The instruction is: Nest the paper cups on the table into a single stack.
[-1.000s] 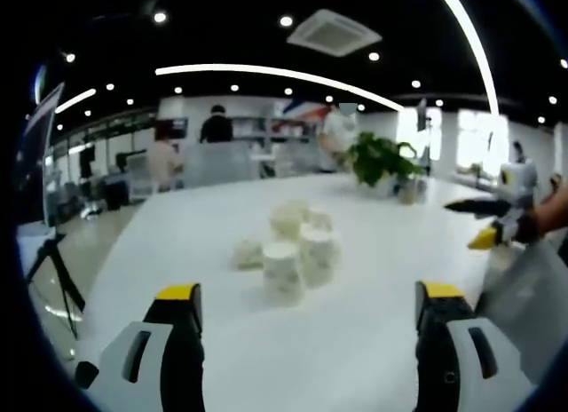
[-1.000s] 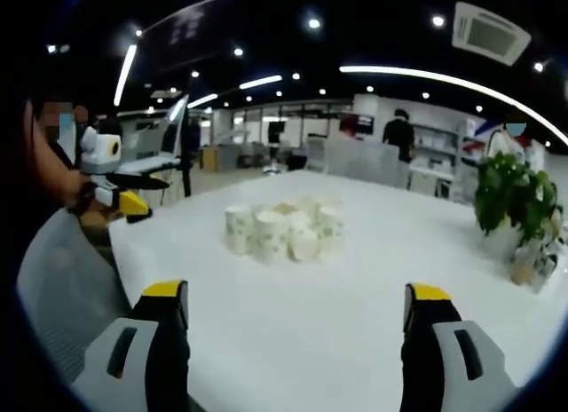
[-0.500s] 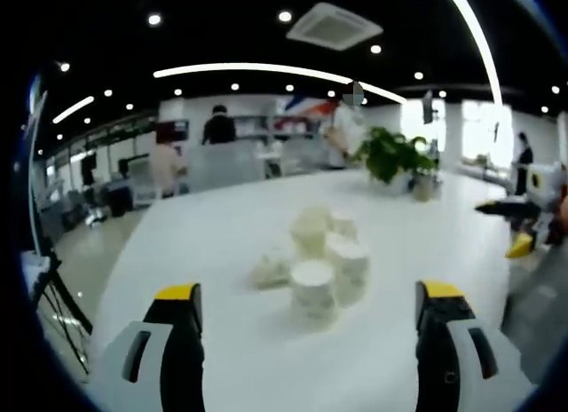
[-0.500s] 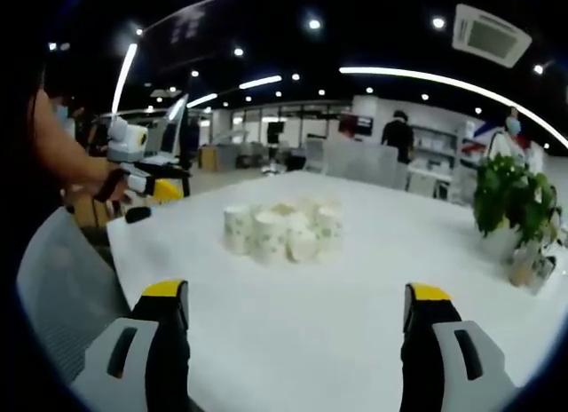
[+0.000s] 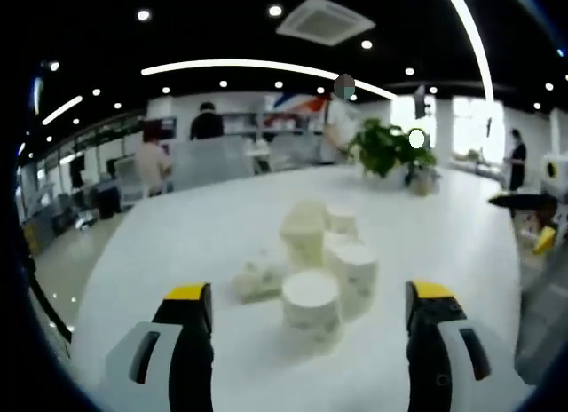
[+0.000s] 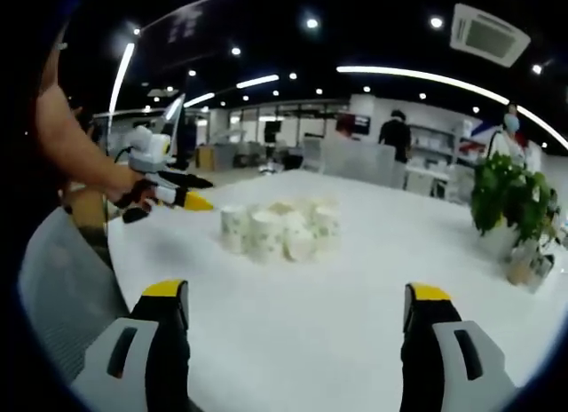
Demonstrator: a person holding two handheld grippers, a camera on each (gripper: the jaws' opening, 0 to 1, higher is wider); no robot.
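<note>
My left claw (image 5: 302, 319) is spread, its jaws flanking the nearest cup (image 5: 311, 307). My right claw (image 6: 297, 328) is spread too, well short of the cups (image 6: 280, 230), which sit loose and unstacked mid-surface (image 6: 355, 288). One cup (image 5: 257, 280) seems tipped over. Beyond stands a plant (image 6: 513, 199). I judge a fast approach could topple the light cluster.

Left gripper view sits low and close, looking across the table (image 5: 177, 243) at the paper cups (image 5: 324, 261). Right gripper view hangs further back, facing the same cups from another side (the plant (image 6: 510, 199) shows in both too).
</note>
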